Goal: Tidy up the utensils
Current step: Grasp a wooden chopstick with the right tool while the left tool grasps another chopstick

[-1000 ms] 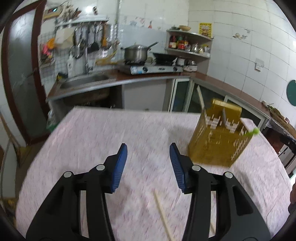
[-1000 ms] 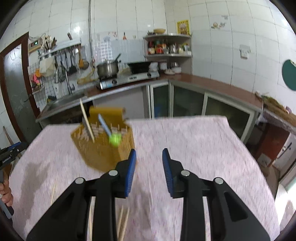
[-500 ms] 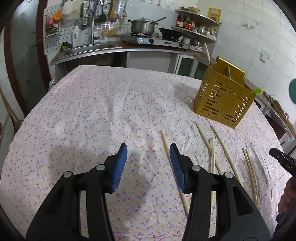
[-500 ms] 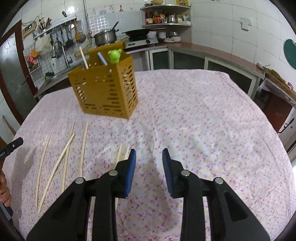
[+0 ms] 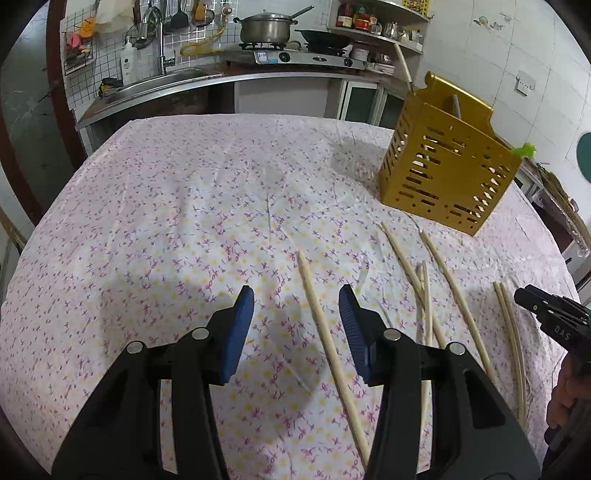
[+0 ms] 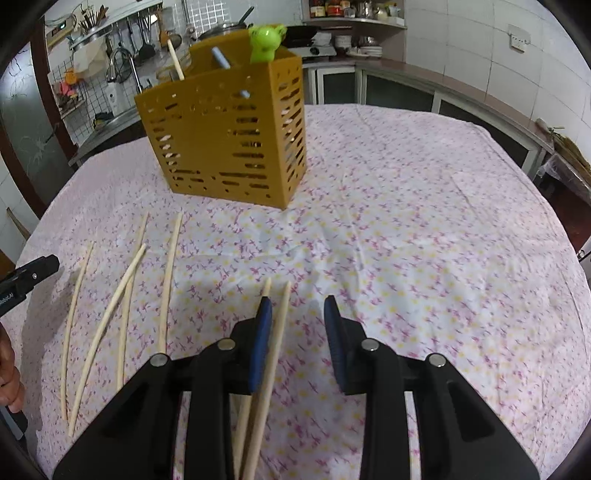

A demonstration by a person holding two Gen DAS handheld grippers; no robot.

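Observation:
Several pale wooden chopsticks lie loose on the flowered tablecloth [image 5: 184,206]. One chopstick [image 5: 325,339] runs lengthwise between the fingers of my left gripper [image 5: 295,295], which is open just above the cloth with its pads clear of the stick. More chopsticks [image 5: 454,288] lie to its right. My right gripper [image 6: 297,325] is open too. Two chopsticks [image 6: 282,314] lie under it by its left finger [image 6: 262,332], not pinched. The yellow slotted utensil holder [image 6: 229,136] [image 5: 447,177] stands upright beyond them. It holds a chopstick, a blue handle and a green frog-topped utensil [image 6: 264,37].
The round table's edge curves close on every side. Behind it run a kitchen counter with a sink [image 5: 155,81], a stove with a pot [image 5: 266,29] and corner shelves. Each gripper shows at the edge of the other's view, with a hand [image 5: 565,391] behind it.
Both grippers have sunk toward the table and tipped further down. The chopsticks have come into view under them. The jaws have kept the same width.

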